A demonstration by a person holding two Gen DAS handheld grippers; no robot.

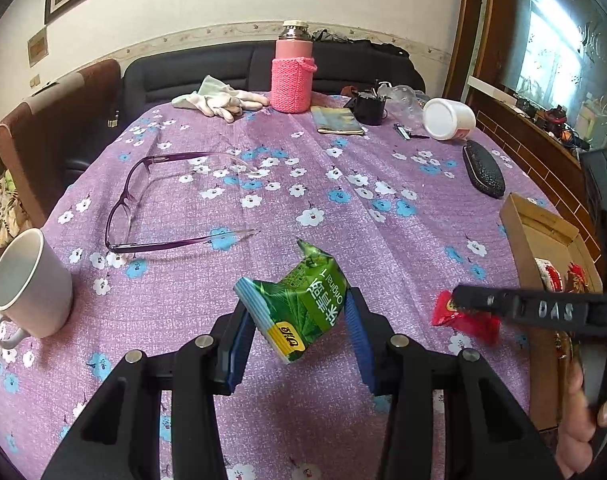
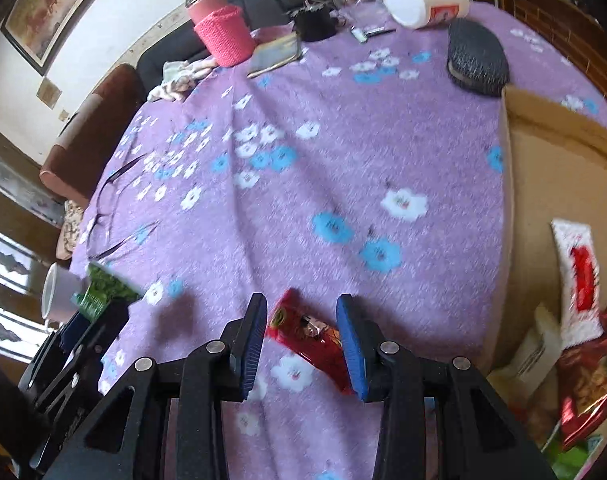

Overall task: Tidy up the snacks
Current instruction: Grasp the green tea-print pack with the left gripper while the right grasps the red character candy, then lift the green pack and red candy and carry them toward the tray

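Mid-task, judging by the layout. Left hand-held gripper (image 1: 299, 344) pinching a green snack packet (image 1: 297, 306), lifted clear of the tabletop (image 1: 343, 200) at lower centre of the left wrist view. Right hand-held gripper (image 2: 301, 340) spread around a red snack packet (image 2: 307, 334) lying flat on the purple floral cloth at lower centre of the right wrist view; pads either side, apparently not yet pressing. Cardboard box (image 2: 543, 128) along the right edge of both views, already holding several wrapped snacks (image 2: 579, 280) at lower right. Done so far: a handful of packets boxed. Left to do, by the look of it: green packet carried rightward into the box, red packet gripped and boxed too. No other loose snacks seen among the glasses (image 1: 143, 200), mug (image 1: 27, 280) and pink flask (image 1: 292, 76).
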